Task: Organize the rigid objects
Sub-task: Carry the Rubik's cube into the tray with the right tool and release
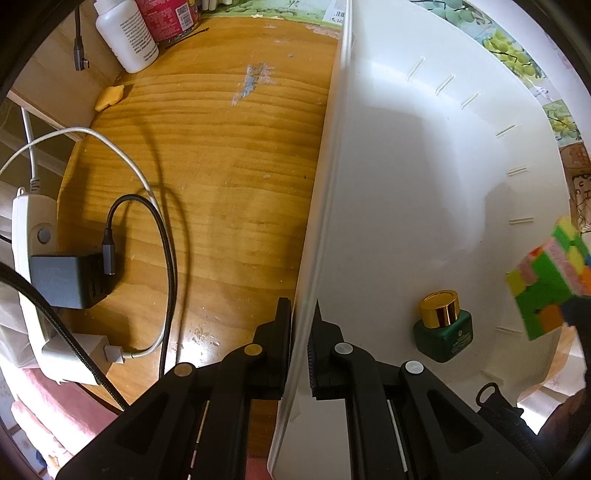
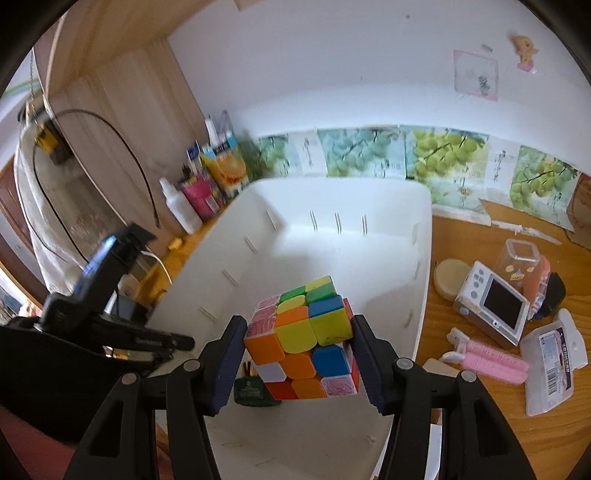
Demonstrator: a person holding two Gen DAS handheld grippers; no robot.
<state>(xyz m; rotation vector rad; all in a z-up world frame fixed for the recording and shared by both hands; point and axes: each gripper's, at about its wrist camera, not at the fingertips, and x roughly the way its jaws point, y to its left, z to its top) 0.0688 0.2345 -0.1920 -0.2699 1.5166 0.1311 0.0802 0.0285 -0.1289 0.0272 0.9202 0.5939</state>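
Note:
My right gripper (image 2: 301, 350) is shut on a colourful puzzle cube (image 2: 301, 339) and holds it above the inside of a white plastic bin (image 2: 421, 258). The cube also shows at the right edge of the left wrist view (image 1: 546, 284). My left gripper (image 1: 300, 332) is shut on the bin's left wall (image 1: 325, 177), one finger outside and one inside. A small green jar with a gold cap (image 1: 443, 325) stands on the bin floor; in the right wrist view it (image 2: 253, 391) is partly hidden under the cube.
Right of the bin on the wooden desk lie a small white camera (image 2: 495, 306), pink clips (image 2: 487, 362), a clear plastic case (image 2: 554, 362), a clear cup (image 2: 519, 262) and a round compact (image 2: 452, 273). Left of the bin are a power strip with chargers and cables (image 1: 62, 280) and a white bottle (image 1: 125, 33).

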